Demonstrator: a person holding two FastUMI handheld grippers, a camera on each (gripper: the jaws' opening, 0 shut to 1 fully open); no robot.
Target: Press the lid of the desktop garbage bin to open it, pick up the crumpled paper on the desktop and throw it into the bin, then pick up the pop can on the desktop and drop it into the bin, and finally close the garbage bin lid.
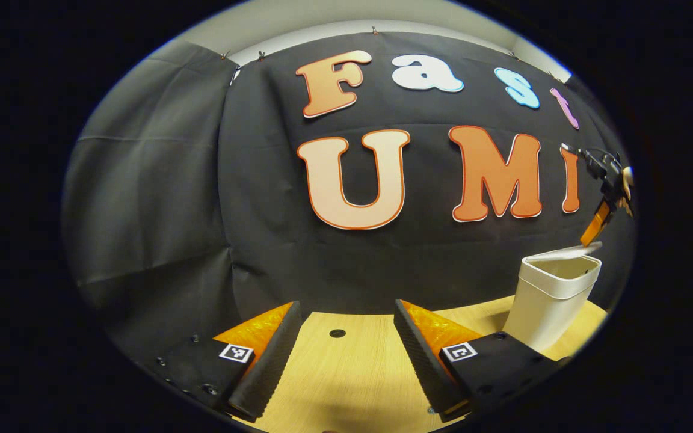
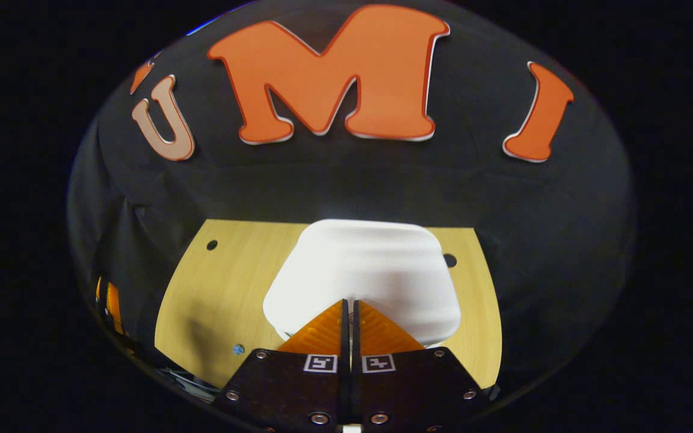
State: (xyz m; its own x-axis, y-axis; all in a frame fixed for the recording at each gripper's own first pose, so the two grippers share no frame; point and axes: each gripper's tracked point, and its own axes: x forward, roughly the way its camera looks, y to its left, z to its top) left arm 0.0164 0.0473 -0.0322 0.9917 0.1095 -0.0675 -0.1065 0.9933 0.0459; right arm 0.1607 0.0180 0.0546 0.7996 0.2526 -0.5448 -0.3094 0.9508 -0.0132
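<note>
The white desktop bin (image 1: 554, 300) stands on the wooden table at the right of the left gripper view. Its lid (image 1: 563, 252) sits slightly tilted over the rim. My right gripper (image 1: 591, 239) comes down from above with its tip on the lid's right edge. In the right gripper view, my right gripper (image 2: 350, 302) is shut with nothing between its fingers. Its tips rest on the near edge of the white lid (image 2: 361, 264). My left gripper (image 1: 346, 307) hovers open over the table (image 1: 346, 373), left of the bin, holding nothing.
The black cloth wall rises right behind the table. Small round holes (image 2: 212, 245) (image 2: 450, 260) mark the tabletop (image 2: 214, 300) on both sides of the bin, and another hole (image 1: 337, 332) lies between my left fingers. A small blue dot (image 2: 238, 348) sits near the front edge.
</note>
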